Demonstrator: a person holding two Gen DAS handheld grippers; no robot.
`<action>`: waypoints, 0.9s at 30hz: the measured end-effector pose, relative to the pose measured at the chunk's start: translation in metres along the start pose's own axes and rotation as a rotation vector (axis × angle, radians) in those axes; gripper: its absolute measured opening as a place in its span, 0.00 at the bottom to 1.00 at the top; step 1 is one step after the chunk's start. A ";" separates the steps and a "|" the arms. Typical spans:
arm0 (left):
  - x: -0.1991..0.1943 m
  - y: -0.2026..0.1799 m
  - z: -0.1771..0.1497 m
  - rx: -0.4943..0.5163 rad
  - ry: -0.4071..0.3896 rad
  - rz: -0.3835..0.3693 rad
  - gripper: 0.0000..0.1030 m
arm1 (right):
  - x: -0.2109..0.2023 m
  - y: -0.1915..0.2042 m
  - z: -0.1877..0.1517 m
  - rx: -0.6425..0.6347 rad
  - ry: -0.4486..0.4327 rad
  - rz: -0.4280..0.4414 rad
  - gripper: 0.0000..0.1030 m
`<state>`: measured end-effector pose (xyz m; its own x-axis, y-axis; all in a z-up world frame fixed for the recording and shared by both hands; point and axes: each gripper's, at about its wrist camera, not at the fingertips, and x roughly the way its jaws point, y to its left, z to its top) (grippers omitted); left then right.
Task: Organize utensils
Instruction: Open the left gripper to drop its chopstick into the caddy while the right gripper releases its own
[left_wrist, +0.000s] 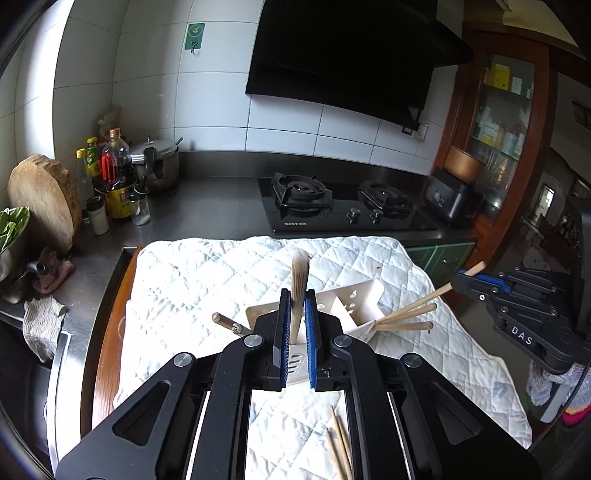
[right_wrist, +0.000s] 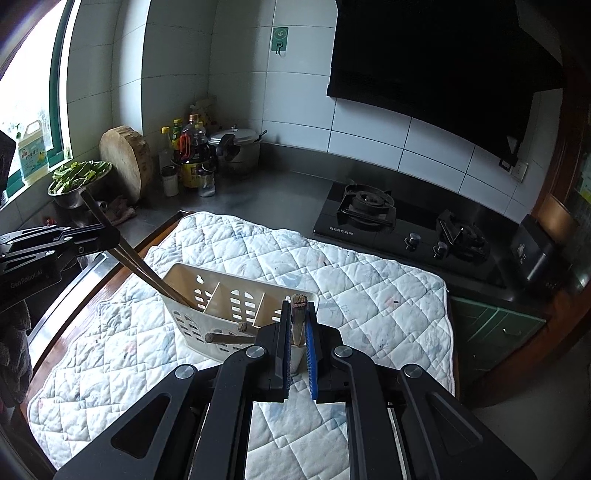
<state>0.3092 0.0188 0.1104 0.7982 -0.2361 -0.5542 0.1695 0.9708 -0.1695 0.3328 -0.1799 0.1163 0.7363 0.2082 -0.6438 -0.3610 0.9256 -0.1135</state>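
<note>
A cream utensil caddy (left_wrist: 360, 295) (right_wrist: 207, 291) with three compartments rests on the white quilted cloth (left_wrist: 207, 273) (right_wrist: 369, 295). My left gripper (left_wrist: 297, 295) (right_wrist: 114, 240) is shut on a pair of wooden chopsticks (left_wrist: 300, 277) (right_wrist: 140, 266), whose lower ends reach into the caddy's end compartment. My right gripper (right_wrist: 298, 306) (left_wrist: 463, 278) is shut on chopsticks (right_wrist: 298, 314) (left_wrist: 413, 302) that slant down into the opposite end of the caddy. Two more chopsticks (left_wrist: 410, 319) (right_wrist: 225, 336) stick out of that end. A wooden handle (left_wrist: 225, 322) pokes out beside the caddy.
Loose chopsticks (left_wrist: 340, 443) lie on the cloth's near edge. Behind it sit a black gas hob (left_wrist: 332, 206) (right_wrist: 399, 229), sauce bottles (left_wrist: 118, 184) (right_wrist: 192, 162), a pressure cooker (left_wrist: 159, 162), a round chopping board (left_wrist: 44, 199) (right_wrist: 125, 162), a bowl of greens (right_wrist: 77, 177) and a black cooker (left_wrist: 452, 199).
</note>
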 end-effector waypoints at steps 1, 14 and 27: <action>-0.001 -0.002 -0.001 0.002 -0.001 -0.002 0.08 | -0.001 0.000 0.000 0.003 -0.005 -0.004 0.07; -0.039 -0.011 -0.013 0.019 -0.053 0.010 0.33 | -0.046 0.008 -0.018 0.012 -0.085 0.014 0.18; -0.094 -0.015 -0.085 0.008 -0.066 0.001 0.45 | -0.096 0.043 -0.106 0.014 -0.116 0.105 0.18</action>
<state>0.1830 0.0230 0.0955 0.8347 -0.2327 -0.4992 0.1738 0.9713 -0.1622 0.1860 -0.1939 0.0932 0.7562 0.3383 -0.5602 -0.4323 0.9009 -0.0394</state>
